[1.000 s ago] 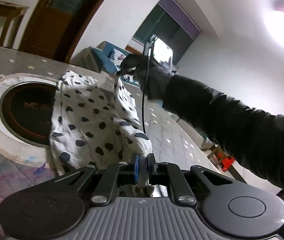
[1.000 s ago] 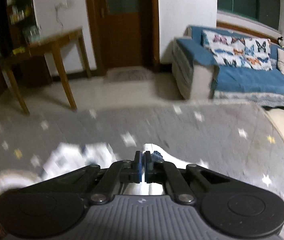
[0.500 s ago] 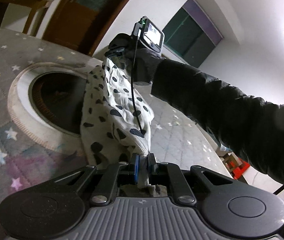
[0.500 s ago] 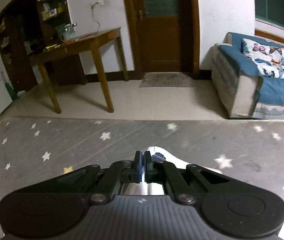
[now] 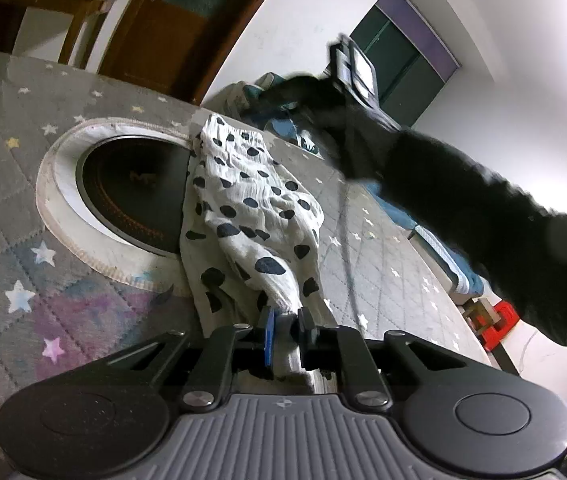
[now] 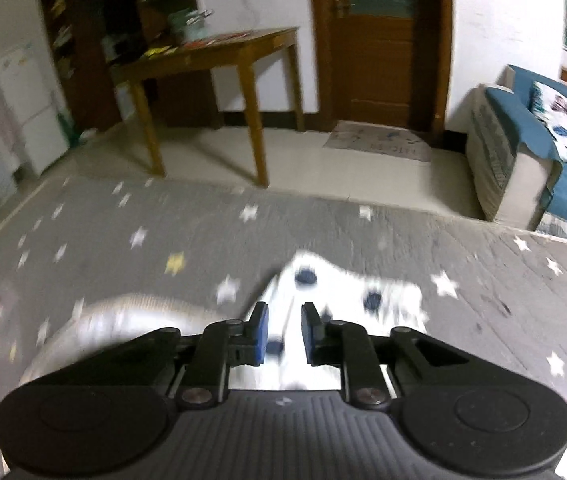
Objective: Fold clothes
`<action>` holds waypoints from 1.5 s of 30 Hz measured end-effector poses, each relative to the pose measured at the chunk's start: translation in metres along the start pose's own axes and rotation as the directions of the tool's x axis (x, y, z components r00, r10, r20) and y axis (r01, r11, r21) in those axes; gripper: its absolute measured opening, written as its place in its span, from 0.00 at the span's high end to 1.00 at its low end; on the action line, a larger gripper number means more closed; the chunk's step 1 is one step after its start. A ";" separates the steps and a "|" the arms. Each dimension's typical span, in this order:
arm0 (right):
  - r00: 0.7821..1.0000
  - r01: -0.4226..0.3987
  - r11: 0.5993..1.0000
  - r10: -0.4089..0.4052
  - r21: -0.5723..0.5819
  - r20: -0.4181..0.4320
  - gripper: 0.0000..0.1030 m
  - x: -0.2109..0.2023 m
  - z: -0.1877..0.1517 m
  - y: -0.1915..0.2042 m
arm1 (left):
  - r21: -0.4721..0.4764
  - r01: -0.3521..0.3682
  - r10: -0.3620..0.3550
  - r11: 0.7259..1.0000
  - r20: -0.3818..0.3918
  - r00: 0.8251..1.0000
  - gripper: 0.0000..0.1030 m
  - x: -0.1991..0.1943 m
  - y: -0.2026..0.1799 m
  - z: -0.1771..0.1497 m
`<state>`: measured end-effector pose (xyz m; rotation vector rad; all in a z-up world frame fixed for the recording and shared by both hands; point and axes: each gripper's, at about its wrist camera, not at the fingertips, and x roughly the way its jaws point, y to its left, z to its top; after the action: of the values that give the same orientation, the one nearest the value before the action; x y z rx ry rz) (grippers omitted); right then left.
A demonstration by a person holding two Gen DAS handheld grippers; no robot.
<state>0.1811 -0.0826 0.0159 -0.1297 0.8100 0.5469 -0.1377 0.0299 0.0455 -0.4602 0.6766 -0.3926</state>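
Note:
A white garment with black spots (image 5: pixel 251 208) lies bunched on the grey star-patterned cover, partly over a round black cooktop. My left gripper (image 5: pixel 283 326) is shut on the garment's near end. In the left wrist view the right gripper, held by a black-sleeved arm (image 5: pixel 483 200), hangs above the garment's far end and is apart from it. In the right wrist view my right gripper (image 6: pixel 285 328) is open, and the spotted garment (image 6: pixel 347 284) lies blurred below and ahead of its fingers.
The round black cooktop (image 5: pixel 131 192) with a white ring sits in the table cover (image 5: pixel 11 184). A wooden table (image 6: pixel 211 52), a brown door (image 6: pixel 379 32) and a blue sofa (image 6: pixel 543 152) stand beyond. A red object (image 5: pixel 499 320) lies on the floor at right.
The right gripper has opened and let go of the garment's far end, which dropped onto the table. The right arm has lifted away. The left gripper still holds the near end.

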 end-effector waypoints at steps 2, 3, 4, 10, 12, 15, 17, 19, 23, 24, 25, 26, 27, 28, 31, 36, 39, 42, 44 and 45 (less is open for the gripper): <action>0.999 -0.030 0.998 0.029 -0.047 -0.024 0.82 -0.016 -0.019 0.005 | 0.008 -0.014 0.014 1.000 0.007 1.000 0.87 -0.001 -0.003 -0.001; 0.998 -0.050 0.996 0.047 -0.069 -0.037 0.81 -0.024 -0.030 0.009 | 0.012 -0.025 0.025 1.000 0.011 1.000 0.87 -0.002 -0.004 -0.001; 0.996 -0.071 0.993 0.067 -0.091 -0.051 0.81 -0.031 -0.041 0.013 | 0.013 -0.038 0.038 0.999 0.012 0.999 0.87 -0.002 -0.005 -0.002; 0.978 -0.189 0.955 0.162 -0.227 -0.134 0.78 -0.065 -0.107 0.048 | 0.045 -0.122 0.123 0.991 -0.004 0.992 0.84 0.000 -0.015 0.001; 0.973 -0.206 0.941 0.168 -0.269 -0.155 0.77 -0.070 -0.124 0.061 | 0.057 -0.135 0.136 0.989 -0.014 0.991 0.84 0.003 -0.020 0.003; 0.970 -0.218 0.925 0.171 -0.310 -0.172 0.77 -0.071 -0.140 0.075 | 0.079 -0.147 0.149 0.986 -0.024 0.989 0.84 0.010 -0.026 0.003; 0.969 -0.222 0.921 0.173 -0.320 -0.174 0.77 -0.065 -0.144 0.082 | 0.090 -0.153 0.156 0.984 -0.029 0.987 0.83 0.014 -0.029 0.004; 0.970 -0.227 0.921 0.182 -0.317 -0.164 0.77 -0.064 -0.146 0.085 | 0.097 -0.160 0.164 0.982 -0.035 0.986 0.81 0.017 -0.032 0.005; 0.967 -0.246 0.921 0.211 -0.303 -0.142 0.74 -0.071 -0.147 0.084 | 0.127 -0.180 0.187 0.975 -0.044 0.981 0.76 0.022 -0.037 0.008; 0.966 -0.250 0.921 0.218 -0.299 -0.137 0.73 -0.073 -0.148 0.084 | 0.137 -0.187 0.194 0.973 -0.041 0.980 0.76 0.023 -0.038 0.010; 0.965 -0.255 0.921 0.225 -0.296 -0.131 0.72 -0.075 -0.148 0.084 | 0.147 -0.193 0.201 0.970 -0.038 0.979 0.76 0.025 -0.040 0.011; 0.964 -0.260 0.920 0.232 -0.292 -0.126 0.72 -0.076 -0.148 0.084 | 0.157 -0.200 0.208 0.967 -0.035 0.978 0.76 0.026 -0.042 0.013; 0.963 -0.265 0.920 0.239 -0.289 -0.120 0.72 -0.078 -0.149 0.083 | 0.159 -0.203 0.211 0.966 -0.031 0.977 0.76 0.028 -0.042 0.015; 0.962 -0.269 0.920 0.246 -0.285 -0.115 0.71 -0.080 -0.149 0.083 | 0.160 -0.206 0.213 0.965 -0.028 0.977 0.76 0.030 -0.042 0.018; 0.962 -0.271 0.927 0.254 -0.258 -0.098 0.71 -0.092 -0.154 0.075 | 0.153 -0.213 0.220 0.965 -0.024 0.975 0.76 0.041 -0.037 0.025; 0.963 -0.268 0.935 0.256 -0.231 -0.083 0.71 -0.129 -0.179 0.059 | 0.148 -0.230 0.241 0.962 -0.060 0.969 0.78 0.065 -0.025 0.027; 0.956 -0.294 0.924 0.280 -0.244 -0.093 0.70 -0.147 -0.201 0.060 | 0.148 -0.245 0.259 0.958 -0.090 0.962 0.79 0.074 -0.019 0.021; 0.946 -0.322 0.912 0.302 -0.256 -0.116 0.70 -0.154 -0.223 0.067 | 0.144 -0.249 0.265 0.958 -0.104 0.959 0.79 0.074 -0.016 0.016; 0.952 -0.306 0.912 0.283 -0.273 -0.119 0.70 -0.156 -0.233 0.071 | 0.139 -0.251 0.266 0.958 -0.104 0.958 0.78 0.070 -0.015 0.015; 0.956 -0.293 0.915 0.271 -0.279 -0.115 0.70 -0.157 -0.237 0.071 | 0.137 -0.252 0.267 0.958 -0.103 0.958 0.78 0.069 -0.015 0.014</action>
<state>-0.0981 -0.1611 -0.0280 -0.3113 0.8207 0.9416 -0.0819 -0.0121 0.0289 -0.2276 0.8150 -0.2120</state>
